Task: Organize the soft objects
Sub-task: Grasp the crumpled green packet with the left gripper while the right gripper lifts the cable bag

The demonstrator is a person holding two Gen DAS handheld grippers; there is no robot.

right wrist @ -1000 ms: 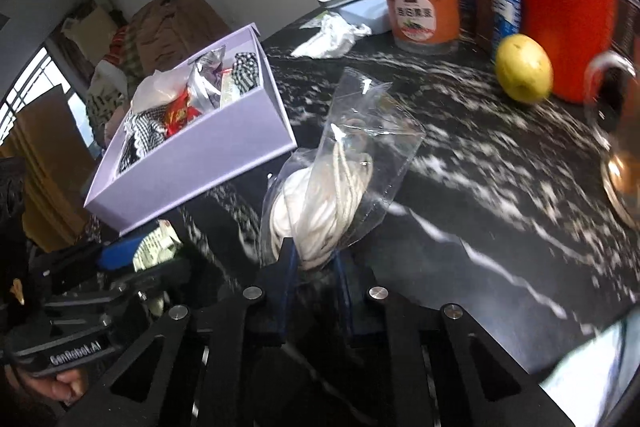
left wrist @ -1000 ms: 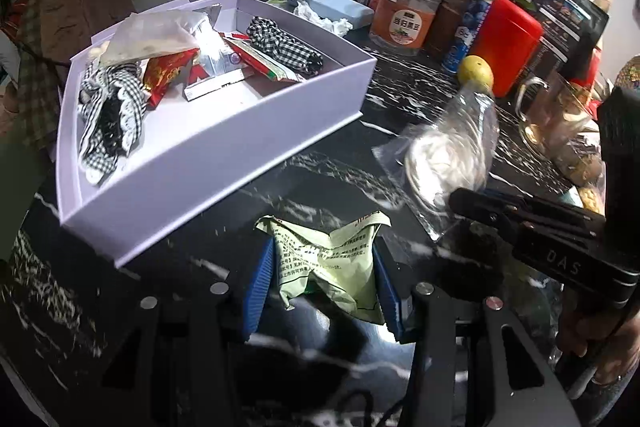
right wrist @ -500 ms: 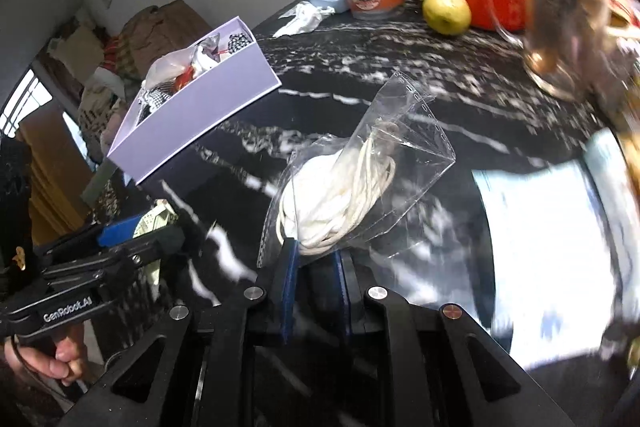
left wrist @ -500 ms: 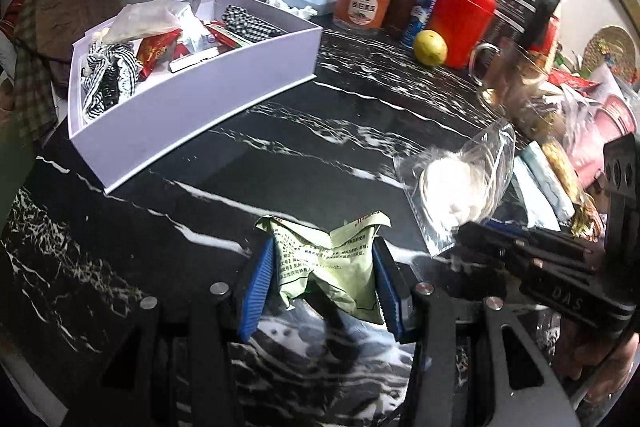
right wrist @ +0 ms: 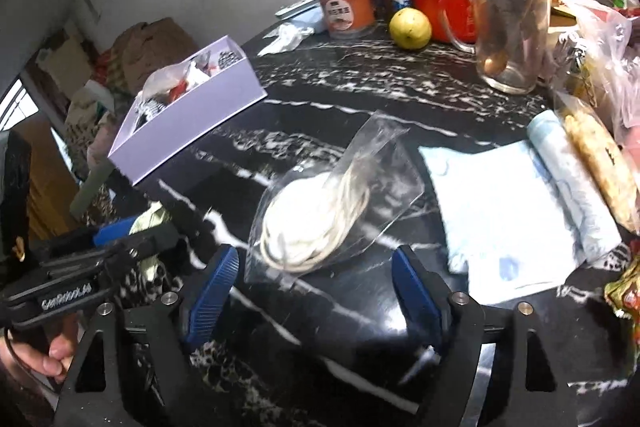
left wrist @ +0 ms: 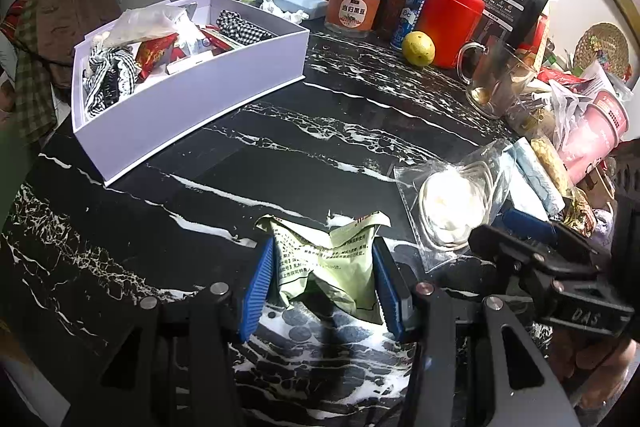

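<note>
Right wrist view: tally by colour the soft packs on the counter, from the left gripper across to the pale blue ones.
Green: 1, the green packet in the left gripper.
Clear: 1, the clear bag of white cord, lying loose.
Pale blue: 2, a flat pack and a rolled pack.
Total: 4.

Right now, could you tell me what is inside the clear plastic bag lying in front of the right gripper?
The clear plastic bag holds a white soft bundle wrapped in looped whitish cord. Glare and folds hide what exactly the bundle is. The right gripper stands open around the bag's near end.
</note>
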